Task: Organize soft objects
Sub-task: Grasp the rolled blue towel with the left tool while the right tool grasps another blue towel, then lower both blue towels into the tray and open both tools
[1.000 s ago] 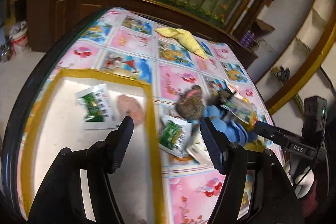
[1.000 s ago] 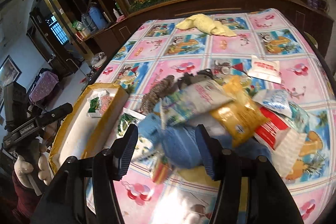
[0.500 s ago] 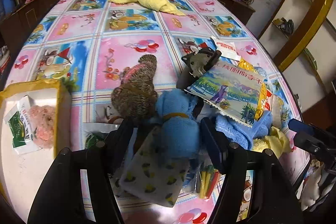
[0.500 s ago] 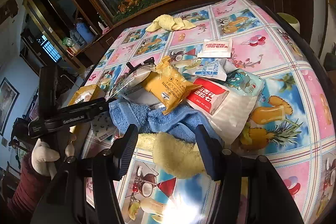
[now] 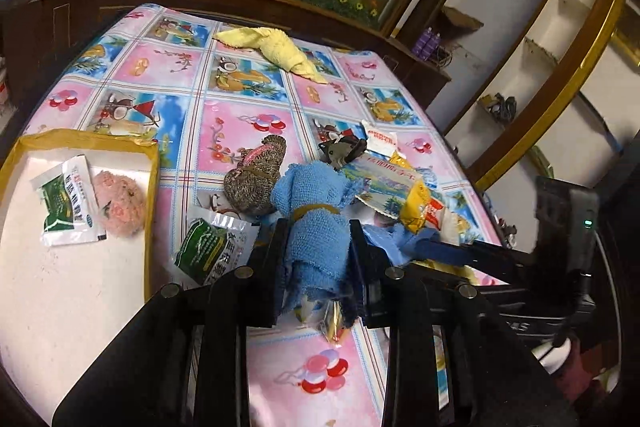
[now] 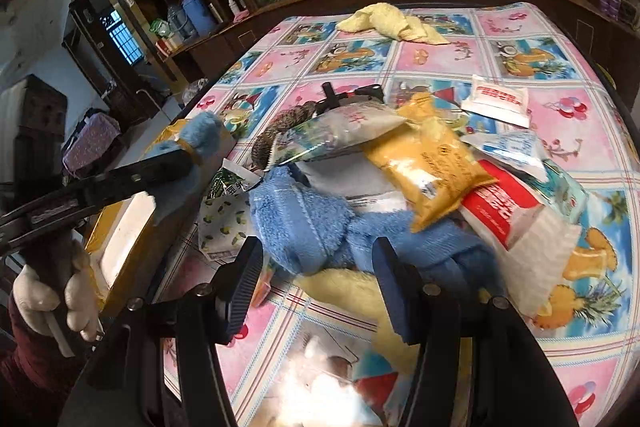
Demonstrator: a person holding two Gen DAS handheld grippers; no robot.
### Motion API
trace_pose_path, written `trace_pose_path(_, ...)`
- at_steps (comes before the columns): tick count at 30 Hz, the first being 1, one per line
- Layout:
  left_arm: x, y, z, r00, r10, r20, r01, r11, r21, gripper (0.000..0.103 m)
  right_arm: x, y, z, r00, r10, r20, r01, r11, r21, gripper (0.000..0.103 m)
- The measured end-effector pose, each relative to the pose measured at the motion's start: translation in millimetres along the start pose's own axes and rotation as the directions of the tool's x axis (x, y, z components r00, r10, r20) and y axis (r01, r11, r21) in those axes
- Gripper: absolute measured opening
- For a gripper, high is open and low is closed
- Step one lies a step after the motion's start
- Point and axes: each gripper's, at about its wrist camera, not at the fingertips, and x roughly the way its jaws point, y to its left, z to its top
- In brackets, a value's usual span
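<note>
My left gripper (image 5: 318, 247) is shut on a blue terry-cloth bundle (image 5: 312, 203) tied with a tan band, held above the table. In the right wrist view that bundle (image 6: 200, 131) hangs beside the yellow-rimmed tray (image 6: 120, 223). The tray (image 5: 152, 187) holds a pink plush (image 5: 120, 209) and a green packet (image 5: 68, 199). My right gripper (image 6: 320, 267) stands open just above a blue towel (image 6: 304, 227) that lies on a pale yellow cloth (image 6: 352, 291). A brown plush (image 5: 256, 179) lies by the pile.
Snack packets lie heaped over the towel: a yellow one (image 6: 424, 163), a red and white one (image 6: 504, 211), a silver one (image 6: 340, 135). A second green packet (image 5: 212, 251) lies by the tray. A yellow cloth (image 5: 276, 49) sits at the far edge. A gloved hand (image 6: 44, 299) holds the left tool.
My left gripper closed on the blue bundle and carried it left toward the tray. My right gripper sank closer to the blue towel.
</note>
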Motion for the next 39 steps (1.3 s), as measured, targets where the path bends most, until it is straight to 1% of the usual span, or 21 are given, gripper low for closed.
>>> trace_pose_path(2, -18, 5, -9, 0.999, -0.029, 0.025, 0.029, 0.999, -0.025, 0.027, 13, 12, 4, 1.000, -0.011, -0.029, 0.010, 0.999, -0.043, 0.057)
trace_pose_path(3, -27, 8, -14, 0.999, -0.039, 0.038, 0.041, 0.999, -0.035, 0.027, 20, 18, 6, 0.999, -0.032, -0.043, 0.029, 0.997, -0.068, 0.057)
trace_pose_path(6, -48, 20, -29, 0.996, -0.044, 0.075, 0.050, 0.996, -0.072, 0.027, 42, 26, 11, 0.989, -0.127, -0.078, 0.116, 0.984, -0.135, 0.058)
trace_pose_path(8, -57, 30, -36, 0.995, -0.043, 0.088, 0.051, 0.994, -0.100, 0.027, 50, 27, 13, 0.980, -0.184, -0.074, 0.171, 0.972, -0.160, 0.058)
trace_pose_path(9, -61, 36, -40, 0.995, -0.038, 0.092, 0.048, 0.992, -0.118, 0.027, 53, 26, 12, 0.977, -0.198, -0.076, 0.184, 0.969, -0.166, 0.056)
trace_pose_path(10, -64, 41, -43, 0.995, -0.032, 0.095, 0.044, 0.990, -0.131, 0.027, 54, 23, 12, 0.977, -0.201, -0.077, 0.187, 0.970, -0.155, 0.042)
trace_pose_path(11, -67, 47, -46, 0.995, -0.025, 0.096, 0.039, 0.989, -0.144, 0.027, 52, 20, 12, 0.978, -0.195, -0.072, 0.184, 0.974, -0.135, 0.040)
trace_pose_path(12, -70, 52, -49, 0.995, -0.015, 0.099, 0.030, 0.987, -0.159, 0.027, 48, 16, 13, 0.982, -0.177, -0.068, 0.169, 0.980, -0.108, 0.039)
trace_pose_path(15, -78, 67, -57, 0.994, -0.001, 0.109, 0.024, 0.978, -0.206, 0.027, 28, 9, 13, 0.991, -0.131, -0.017, 0.131, 0.991, -0.029, 0.038)
trace_pose_path(17, -83, 74, -62, 0.993, 0.006, 0.119, 0.023, 0.972, -0.234, 0.027, 14, 8, 12, 0.993, -0.118, 0.015, 0.119, 0.993, -0.004, 0.038)
trace_pose_path(20, -90, 80, -65, 0.991, 0.014, 0.131, 0.019, 0.968, -0.250, 0.027, -8, 11, 8, 0.996, -0.078, 0.037, 0.077, 0.997, 0.018, 0.038)
trace_pose_path(25, -105, 82, -69, 0.987, 0.031, 0.158, 0.011, 0.967, -0.255, 0.027, -42, 21, 4, 0.997, 0.001, 0.083, -0.004, 0.999, 0.041, 0.038)
trace_pose_path(29, -114, 86, -67, 0.984, 0.056, 0.170, -0.012, 0.968, -0.249, 0.027, -62, 30, 13, 0.988, 0.076, 0.131, -0.086, 0.994, 0.071, 0.038)
trace_pose_path(32, -122, 91, -60, 0.980, 0.081, 0.180, -0.037, 0.971, -0.238, 0.027, -73, 43, 26, 0.975, 0.150, 0.165, -0.165, 0.983, 0.079, 0.038)
trace_pose_path(34, -122, 98, -52, 0.978, 0.105, 0.181, -0.061, 0.971, -0.232, 0.027, -74, 53, 38, 0.960, 0.223, 0.168, -0.240, 0.967, 0.088, 0.038)
trace_pose_path(36, -121, 108, -41, 0.974, 0.134, 0.181, -0.090, 0.969, -0.230, 0.027, -67, 65, 51, 0.934, 0.322, 0.157, -0.341, 0.934, 0.111, 0.038)
trace_pose_path(38, -117, 122, -30, 0.973, 0.150, 0.174, -0.105, 0.964, -0.244, 0.027, -53, 79, 64, 0.897, 0.420, 0.135, -0.437, 0.887, 0.147, 0.038)
trace_pose_path(39, -114, 131, -25, 0.973, 0.155, 0.170, -0.108, 0.961, -0.255, 0.027, -45, 87, 70, 0.874, 0.470, 0.121, -0.485, 0.859, 0.166, 0.038)
